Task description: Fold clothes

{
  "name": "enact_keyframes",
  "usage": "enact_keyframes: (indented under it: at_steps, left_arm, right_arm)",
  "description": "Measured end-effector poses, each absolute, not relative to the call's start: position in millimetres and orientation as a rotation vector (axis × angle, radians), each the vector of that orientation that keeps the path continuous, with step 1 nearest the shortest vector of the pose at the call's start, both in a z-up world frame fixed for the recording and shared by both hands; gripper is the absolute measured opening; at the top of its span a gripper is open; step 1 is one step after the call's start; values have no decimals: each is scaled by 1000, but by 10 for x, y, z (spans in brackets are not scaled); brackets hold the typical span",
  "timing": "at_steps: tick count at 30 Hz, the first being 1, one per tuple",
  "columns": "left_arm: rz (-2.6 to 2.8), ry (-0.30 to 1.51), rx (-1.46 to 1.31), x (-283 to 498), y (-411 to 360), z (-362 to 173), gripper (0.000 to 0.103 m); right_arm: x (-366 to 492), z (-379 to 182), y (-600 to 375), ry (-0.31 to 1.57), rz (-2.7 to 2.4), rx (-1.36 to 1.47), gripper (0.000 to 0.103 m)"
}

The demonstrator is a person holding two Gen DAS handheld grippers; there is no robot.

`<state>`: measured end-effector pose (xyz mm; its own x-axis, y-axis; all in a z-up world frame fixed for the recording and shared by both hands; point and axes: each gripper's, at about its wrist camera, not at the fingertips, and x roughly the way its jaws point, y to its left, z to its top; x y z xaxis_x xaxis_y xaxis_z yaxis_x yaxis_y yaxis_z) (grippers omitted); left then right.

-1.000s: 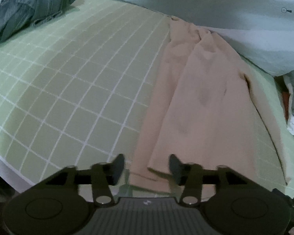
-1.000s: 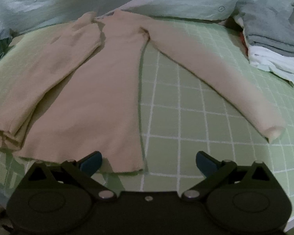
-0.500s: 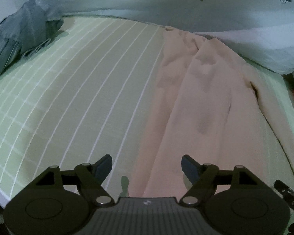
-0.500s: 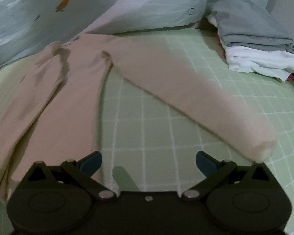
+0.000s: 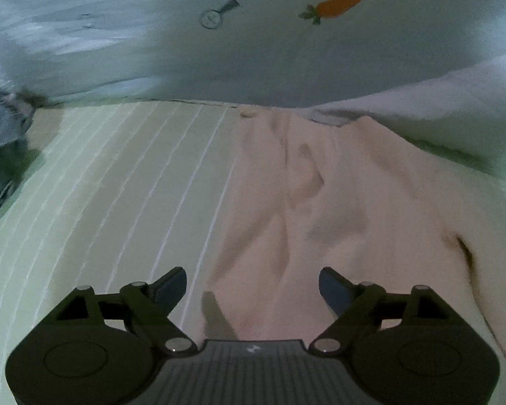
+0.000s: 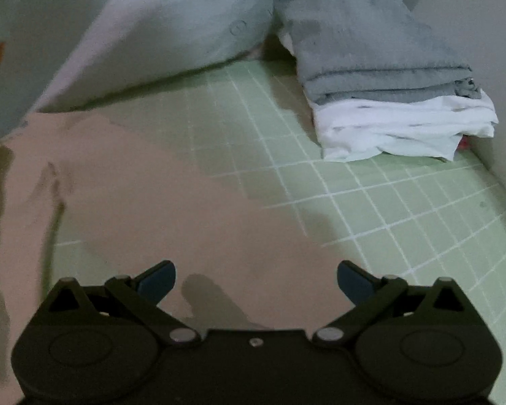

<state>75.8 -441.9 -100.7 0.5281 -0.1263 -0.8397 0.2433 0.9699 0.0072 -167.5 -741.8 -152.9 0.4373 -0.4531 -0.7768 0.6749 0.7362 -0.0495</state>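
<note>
A peach long-sleeved top (image 5: 337, 209) lies flat on a green checked bedsheet (image 5: 118, 185), its left sleeve folded in over the body. My left gripper (image 5: 253, 285) hovers above the top's left side with its jaws still opening and nothing between them. In the right wrist view the top's right sleeve (image 6: 172, 209) stretches out over the sheet. My right gripper (image 6: 256, 280) stands open just above that sleeve, holding nothing.
A pale duvet with carrot prints (image 5: 286, 33) bunches along the far side of the bed. A blue denim garment (image 5: 0, 135) lies at the far left. A folded grey and white stack (image 6: 388, 101) sits at the far right by the wall.
My left gripper let go of the folded sleeve's cuff, opened wide and moved up along the top toward the duvet. My right gripper, open throughout, moved from the hem over to the right sleeve.
</note>
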Motion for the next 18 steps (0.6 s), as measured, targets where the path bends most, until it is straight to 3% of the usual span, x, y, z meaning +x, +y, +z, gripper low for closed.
enact_keyframes:
  at_steps: [9,13,18]
  left_arm:
    - [-231,997,119,1322,-4872,-1256,87]
    - [-210,998,86,1389,-4858,-1339,97]
    - [-223,991,77,1355,-4770,-1279,96]
  right_arm:
    - [-1709,-1656,-7580,905,-750,312,103]
    - [-1674,-1640,-7594,915,-754,306,103]
    - [-1698,-1593,-7583,913,-770,297,103]
